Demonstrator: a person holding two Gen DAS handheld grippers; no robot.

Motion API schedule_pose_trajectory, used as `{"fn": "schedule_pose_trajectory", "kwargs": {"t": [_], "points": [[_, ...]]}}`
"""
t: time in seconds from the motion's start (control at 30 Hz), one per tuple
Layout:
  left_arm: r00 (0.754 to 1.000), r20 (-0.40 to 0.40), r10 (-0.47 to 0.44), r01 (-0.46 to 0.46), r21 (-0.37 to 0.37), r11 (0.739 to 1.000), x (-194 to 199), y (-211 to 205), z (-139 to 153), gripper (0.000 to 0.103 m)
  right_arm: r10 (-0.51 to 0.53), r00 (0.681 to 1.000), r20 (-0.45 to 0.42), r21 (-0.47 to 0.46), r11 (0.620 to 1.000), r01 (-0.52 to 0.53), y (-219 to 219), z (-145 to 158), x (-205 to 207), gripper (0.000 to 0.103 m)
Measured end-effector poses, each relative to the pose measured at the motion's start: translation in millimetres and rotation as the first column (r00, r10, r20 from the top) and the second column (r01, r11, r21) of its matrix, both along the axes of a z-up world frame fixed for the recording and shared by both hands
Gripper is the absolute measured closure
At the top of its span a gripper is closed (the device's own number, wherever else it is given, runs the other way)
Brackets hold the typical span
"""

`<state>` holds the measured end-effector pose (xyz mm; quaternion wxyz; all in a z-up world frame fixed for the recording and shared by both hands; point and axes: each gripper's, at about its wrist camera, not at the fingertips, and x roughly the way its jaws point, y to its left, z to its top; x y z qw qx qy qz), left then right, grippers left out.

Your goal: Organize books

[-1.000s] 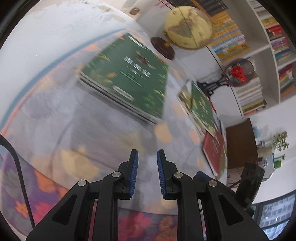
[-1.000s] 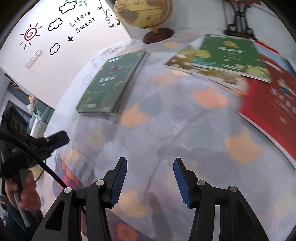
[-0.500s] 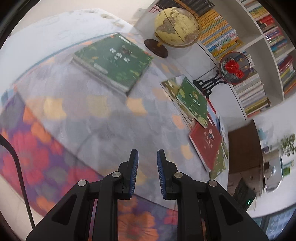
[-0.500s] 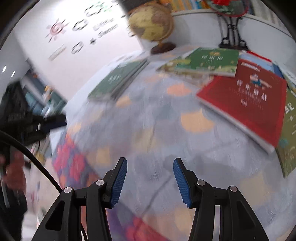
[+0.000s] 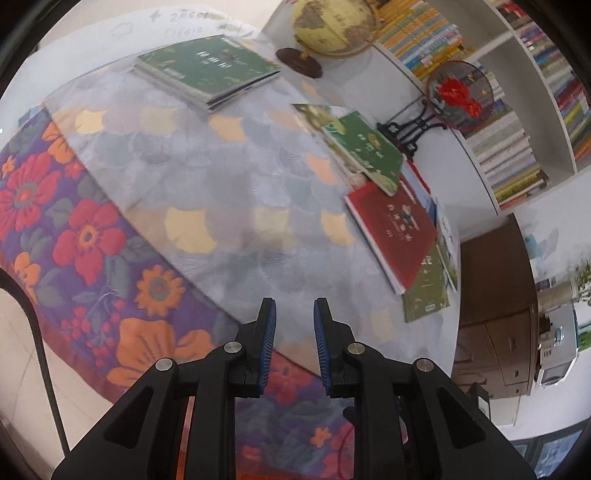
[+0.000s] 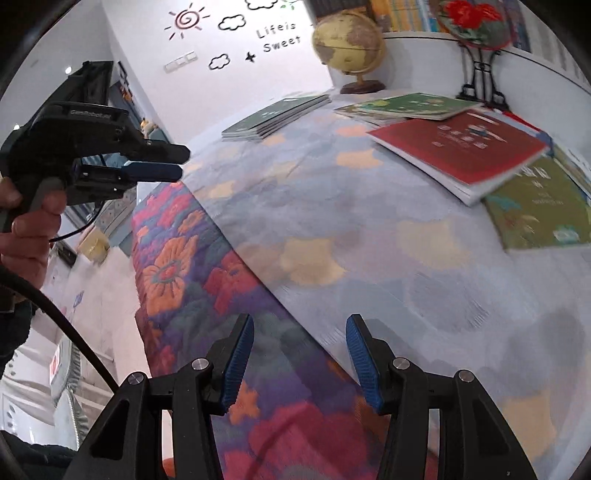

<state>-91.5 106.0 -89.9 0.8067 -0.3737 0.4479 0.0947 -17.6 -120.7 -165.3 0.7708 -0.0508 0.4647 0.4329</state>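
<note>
A: Both grippers are hanging over the near table edge, empty. The right gripper (image 6: 300, 360) is gaping wide; the left gripper (image 5: 294, 341) is showing only a narrow gap, gripping nothing.

B: And the red book (image 6: 460, 147)?

A: It's lying flat at upper right of the right wrist view, nearer the right hand I'd judge, its long axis running from upper left down to right, a corner overlapping the olive-green book (image 6: 539, 206).

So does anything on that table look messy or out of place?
Yes. Beside the neat green stack near the globe, the other books lie askew and overlapping: a green book partly covers a red book, which in turn rests on an olive one.
</note>
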Motion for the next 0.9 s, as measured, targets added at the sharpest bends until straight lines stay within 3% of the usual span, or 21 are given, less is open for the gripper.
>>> {"fn": "schedule_pose_trajectory", "kwargs": {"t": [0.1,0.2,0.43,0.53,0.7,0.9], "points": [[1.000,0.015,-0.022,0.022,0.012,1.000,14,-13,9,0.085,-0.006,0.998,-0.061,0.005,1.000,0.007,-9,6,8,0.053],[0.996,0.036,-0.080,0.079,0.034,0.996,38,-30,22,0.085,-0.055,0.998,0.006,-0.007,0.998,0.055,-18,35,23,0.052],[0.977,0.051,-0.208,0.206,0.035,0.978,102,-44,34,0.082,-0.273,0.962,0.026,0.002,0.962,0.273,-44,75,78,0.032],[0.966,0.041,-0.255,0.253,0.044,0.966,130,-37,28,0.082,-0.360,0.933,-0.013,-0.027,0.933,0.359,-46,73,110,0.032],[0.936,0.001,-0.352,0.352,0.018,0.936,188,-25,-7,0.082,-0.480,0.876,-0.053,-0.113,0.874,0.473,-39,60,154,0.032],[0.907,-0.032,-0.421,0.421,0.017,0.907,244,-17,-46,0.082,-0.568,0.817,-0.095,-0.206,0.815,0.542,-27,32,191,0.033]]}}
